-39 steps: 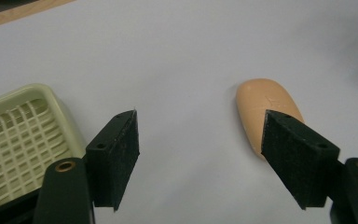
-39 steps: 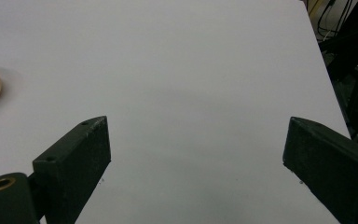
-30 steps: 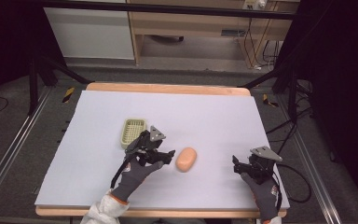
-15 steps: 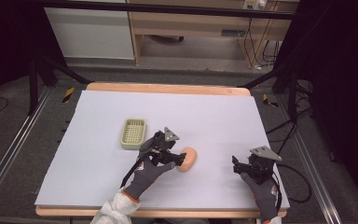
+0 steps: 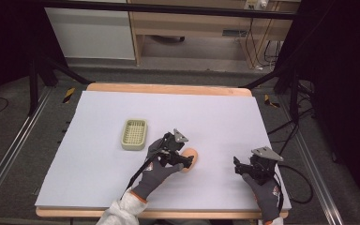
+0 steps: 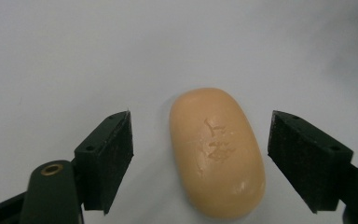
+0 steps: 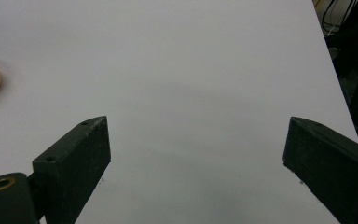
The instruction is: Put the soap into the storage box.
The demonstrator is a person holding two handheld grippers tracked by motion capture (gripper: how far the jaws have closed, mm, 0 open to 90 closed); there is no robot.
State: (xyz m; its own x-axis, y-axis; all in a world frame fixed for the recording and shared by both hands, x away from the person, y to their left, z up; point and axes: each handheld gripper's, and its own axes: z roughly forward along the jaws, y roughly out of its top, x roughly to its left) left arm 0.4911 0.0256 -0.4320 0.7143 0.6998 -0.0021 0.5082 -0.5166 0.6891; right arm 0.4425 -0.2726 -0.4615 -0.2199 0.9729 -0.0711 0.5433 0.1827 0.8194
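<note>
A: What's nearest the person's edge of the white-covered worktop (image 5: 98, 187)?

B: Both gloved hands. The right claw (image 5: 238, 167) rests toward the near right corner, jaws spread wide with bare sheet between them. It looks idle.

A: And the left claw (image 6: 200, 154)?

B: Spread as well, one jaw on either side of the peach-coloured oval bar of soap (image 6: 216, 151), neither touching it. The soap lies flat near the middle of the worktop, a little toward the near edge, its stamped face up.

A: So which step is this?

B: I'd judge the approach for a pickup. Next the jaws need to close evenly across the bar's narrow width; it looks smooth, so an off-centre pinch could let it slip.

A: Anything farther back?

B: A pale green slotted soap dish (image 5: 134, 134), toward the left edge, apart from the soap. It holds nothing, and it's the likely destination.
</note>
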